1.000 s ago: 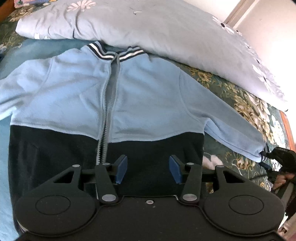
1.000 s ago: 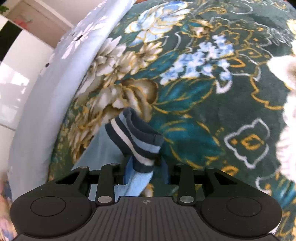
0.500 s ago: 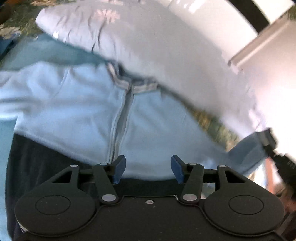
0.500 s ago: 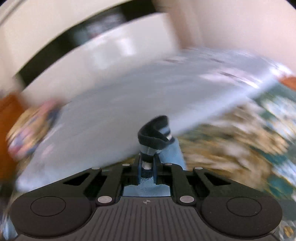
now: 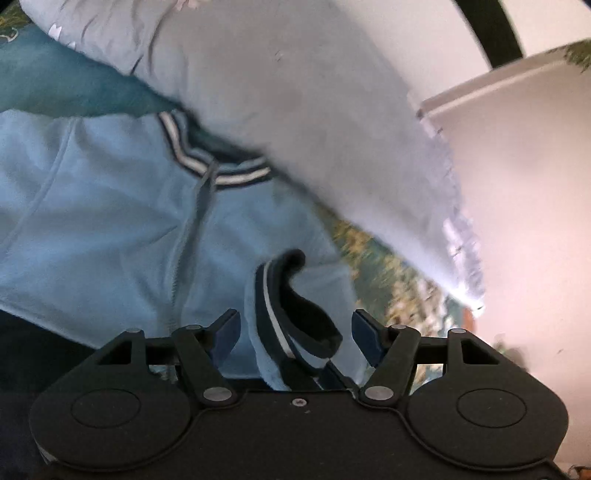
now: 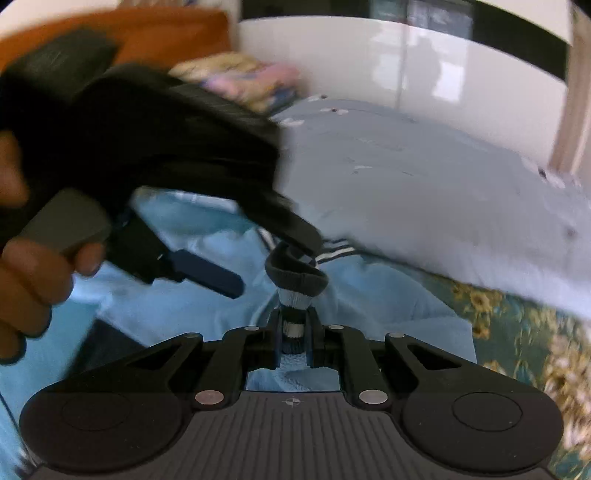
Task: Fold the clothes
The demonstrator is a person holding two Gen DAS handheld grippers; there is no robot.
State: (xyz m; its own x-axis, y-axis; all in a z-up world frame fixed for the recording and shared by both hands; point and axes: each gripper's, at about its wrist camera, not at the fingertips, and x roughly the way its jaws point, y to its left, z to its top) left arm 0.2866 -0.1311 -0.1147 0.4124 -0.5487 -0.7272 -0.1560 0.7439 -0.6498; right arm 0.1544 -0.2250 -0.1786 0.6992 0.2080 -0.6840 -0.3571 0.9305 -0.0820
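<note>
A light blue zip jacket with a striped collar and dark lower panel lies front-up on the bed; it also shows in the right wrist view. My right gripper is shut on the jacket's striped sleeve cuff and holds it over the jacket's chest. In the left wrist view that cuff hangs between the fingers of my left gripper, which is open. The left gripper and the hand holding it show in the right wrist view.
A grey floral pillow lies just beyond the collar, also in the right wrist view. A green floral bedspread covers the bed. A white wall stands at the right and an orange headboard behind.
My right gripper has carried the sleeve cuff from the bed's right side inward over the jacket's chest. My left gripper has moved forward toward the collar, and the cuff now sits between its fingers.
</note>
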